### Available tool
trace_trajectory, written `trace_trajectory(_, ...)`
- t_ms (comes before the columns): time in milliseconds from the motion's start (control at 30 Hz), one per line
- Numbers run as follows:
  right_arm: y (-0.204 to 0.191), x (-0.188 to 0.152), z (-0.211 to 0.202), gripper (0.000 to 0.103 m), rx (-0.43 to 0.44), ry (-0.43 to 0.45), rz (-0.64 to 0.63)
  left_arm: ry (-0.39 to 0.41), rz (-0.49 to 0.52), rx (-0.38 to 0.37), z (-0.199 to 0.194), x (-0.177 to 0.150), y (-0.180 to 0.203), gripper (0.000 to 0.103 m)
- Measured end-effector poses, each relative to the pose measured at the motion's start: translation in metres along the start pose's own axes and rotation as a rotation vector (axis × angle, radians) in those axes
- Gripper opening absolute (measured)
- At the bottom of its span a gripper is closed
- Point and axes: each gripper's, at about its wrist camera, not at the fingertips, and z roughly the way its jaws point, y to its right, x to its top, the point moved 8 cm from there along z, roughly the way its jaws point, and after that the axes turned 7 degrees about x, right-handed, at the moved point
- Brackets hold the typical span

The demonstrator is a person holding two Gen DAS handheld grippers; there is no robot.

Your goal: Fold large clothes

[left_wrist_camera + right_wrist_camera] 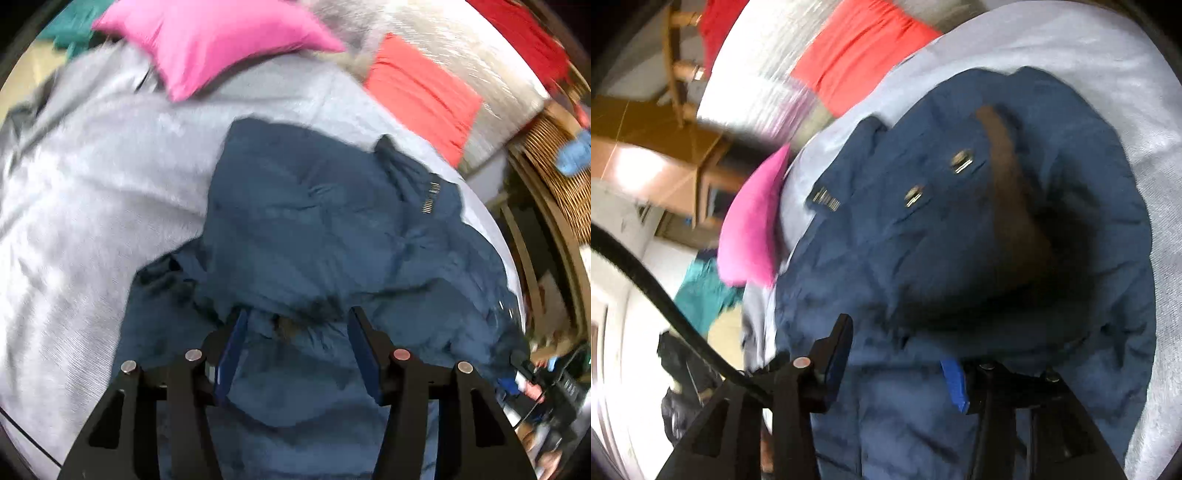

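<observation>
Navy padded jacket (314,229) lies bunched on the grey bedspread (92,184) (pink pillow (207,40) beyond), just ahead of and beneath both the left gripper (295,325) and right gripper (897,350), jaws spread and pinching nothing; folding looks barely begun.

A blue jacket (960,240) with metal snaps lies bunched on a grey sheet (1126,92). The right gripper (897,354) hangs over its near part, jaws apart, fabric between them. A pink pillow (753,225) lies beside the jacket.
</observation>
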Motion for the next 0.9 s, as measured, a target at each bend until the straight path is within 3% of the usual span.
trace_trajectory(133, -0.030, -0.007, -0.010, 0.050, 0.075, -0.031, -0.104, 0.106, 0.130, -0.031, -0.023, 0.003, 0.029, 0.057)
trace_trajectory(200, -0.046, -0.004, -0.013, 0.050, 0.129, 0.021, -0.131, 0.170, 0.160, -0.037, -0.027, 0.010, 0.045, 0.058)
trace_trajectory(333, -0.050, 0.005, -0.010, 0.050, 0.053, 0.107, -0.192, 0.254, 0.158, 0.050, -0.018, 0.022, 0.047, 0.062)
trace_trajectory(400, -0.046, 0.011, 0.003, 0.050, 0.022, 0.127, -0.197, 0.260, 0.156, 0.086, -0.009, 0.026, 0.043, 0.062)
trace_trajectory(467, -0.039, 0.013, 0.015, 0.037, 0.006, 0.120, -0.182, 0.242, 0.163, 0.117, 0.005, 0.026, 0.042, 0.062)
trace_trajectory(600, -0.013, 0.006, 0.047, 0.027, -0.108, -0.001, -0.178, 0.143, 0.246, 0.187, 0.037, 0.011, 0.046, 0.062)
trace_trajectory(700, -0.004, 0.006, 0.046, 0.022, -0.114, -0.038, -0.144, 0.141, 0.294, 0.225, 0.044, 0.007, 0.047, 0.063)
trace_trajectory(800, -0.013, 0.009, 0.035, 0.027, -0.083, -0.017, -0.130, 0.134, 0.262, 0.196, 0.036, 0.012, 0.046, 0.062)
trace_trajectory(900, -0.032, 0.007, 0.028, 0.027, -0.029, 0.013, -0.181, 0.200, 0.251, 0.138, 0.016, 0.019, 0.056, 0.062)
